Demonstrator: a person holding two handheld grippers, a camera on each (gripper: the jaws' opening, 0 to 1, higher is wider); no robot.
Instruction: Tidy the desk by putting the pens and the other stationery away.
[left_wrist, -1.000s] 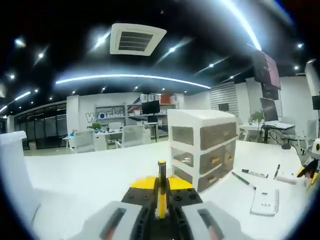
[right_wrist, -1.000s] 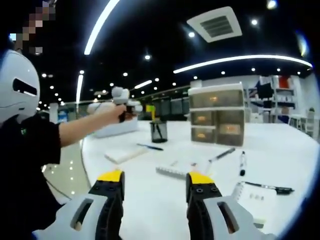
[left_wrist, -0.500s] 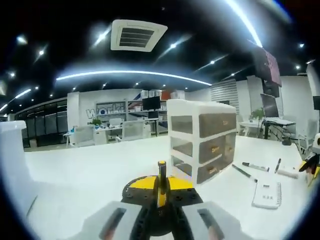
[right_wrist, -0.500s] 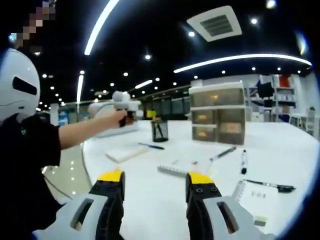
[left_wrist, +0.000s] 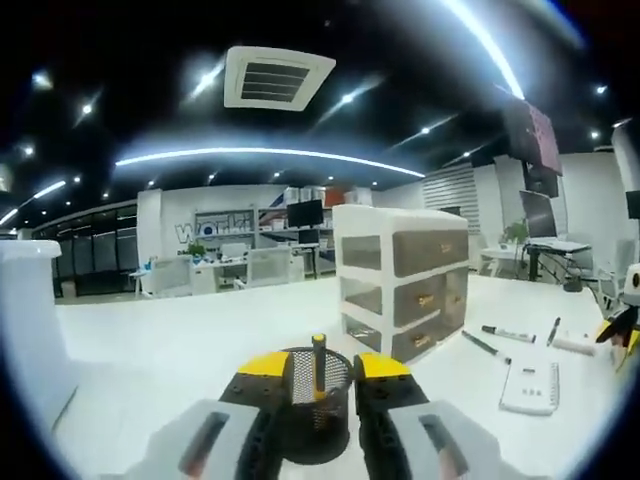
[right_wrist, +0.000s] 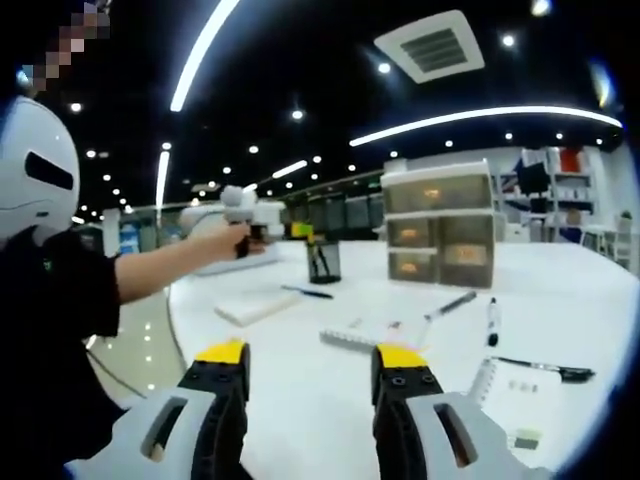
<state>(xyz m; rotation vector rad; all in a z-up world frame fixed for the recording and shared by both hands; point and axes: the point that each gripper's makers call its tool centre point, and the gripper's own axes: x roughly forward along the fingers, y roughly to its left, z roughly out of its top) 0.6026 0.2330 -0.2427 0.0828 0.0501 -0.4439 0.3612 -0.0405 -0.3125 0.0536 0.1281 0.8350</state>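
Observation:
My left gripper (left_wrist: 323, 372) is open, its yellow-tipped jaws on either side of a black mesh pen cup (left_wrist: 313, 415). A yellow and black pen (left_wrist: 318, 362) stands in the cup, free of the jaws. In the right gripper view the left gripper (right_wrist: 250, 214) shows in a person's hand just left of the pen cup (right_wrist: 322, 260). My right gripper (right_wrist: 311, 368) is open and holds nothing. On the white desk (right_wrist: 330, 400) ahead lie a dark pen (right_wrist: 305, 292), a ruler (right_wrist: 350, 340), a grey pen (right_wrist: 449, 305), a marker (right_wrist: 490, 322) and a spiral notepad (right_wrist: 518, 385).
A three-drawer plastic unit (left_wrist: 404, 290) stands right of the cup, and it shows as the drawer unit (right_wrist: 440, 235) at the back. A white pad (right_wrist: 257, 305), a black pen (right_wrist: 546, 370) and a small eraser (right_wrist: 525, 438) lie on the desk. More pens (left_wrist: 508, 333) and a notepad (left_wrist: 529, 388) lie right of the unit.
My left gripper was shut on the yellow and black pen; it has opened and the pen now stands in the mesh cup. The right gripper has stayed open and almost still.

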